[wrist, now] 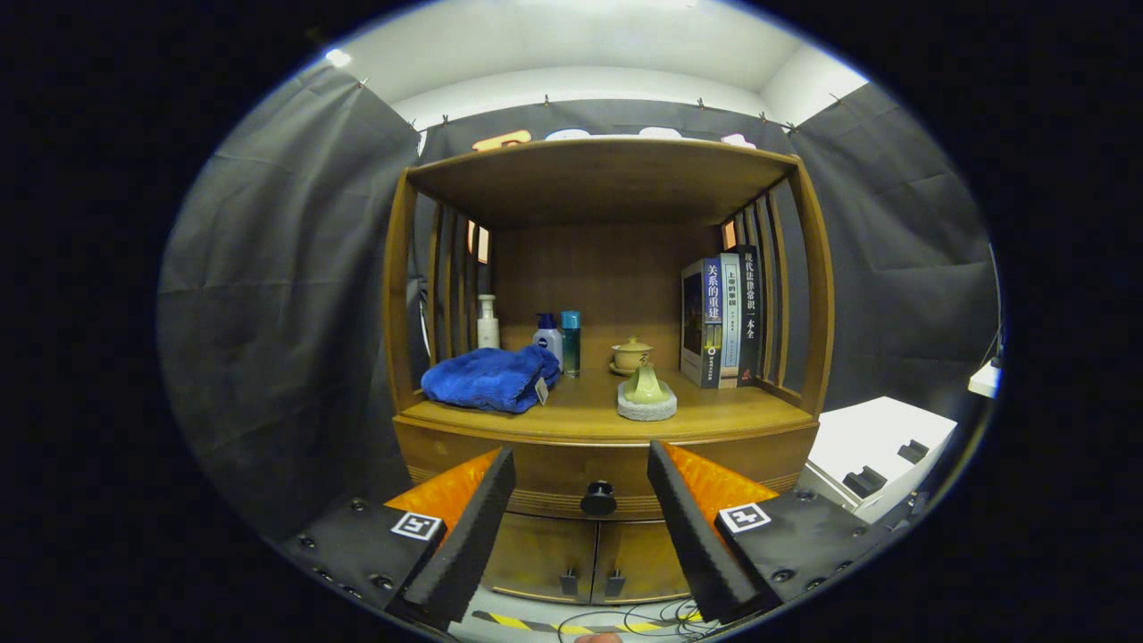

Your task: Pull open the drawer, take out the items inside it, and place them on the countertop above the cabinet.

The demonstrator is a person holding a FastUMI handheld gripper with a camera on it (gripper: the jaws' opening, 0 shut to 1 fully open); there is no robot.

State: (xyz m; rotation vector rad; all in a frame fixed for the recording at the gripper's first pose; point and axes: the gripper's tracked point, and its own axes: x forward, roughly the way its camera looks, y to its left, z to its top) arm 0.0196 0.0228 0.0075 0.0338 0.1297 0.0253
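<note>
Dark cloth hangs round the booth, and ahead of me stands a wooden cabinet (607, 357) with an open shelf over a drawer (545, 478) and two small doors below it. My claw (580, 527) is released, its fingers spread wide and holding nothing, and the drawer's round dark knob (598, 497) sits between them, a little beyond the tips. The drawer front lies flush with the cabinet, so whatever is inside is hidden from me. On the countertop (714, 413) beyond my fingers lie a blue towel (491, 377), some bottles (558, 339), a lidded cup (631, 354), a pale green piece on a grey pad (646, 393) and books (721, 317). A shut drawer fits either items waiting inside or items already set above. If I do pull, I'd keep the knob centred, close squarely on it, and draw straight back.
</note>
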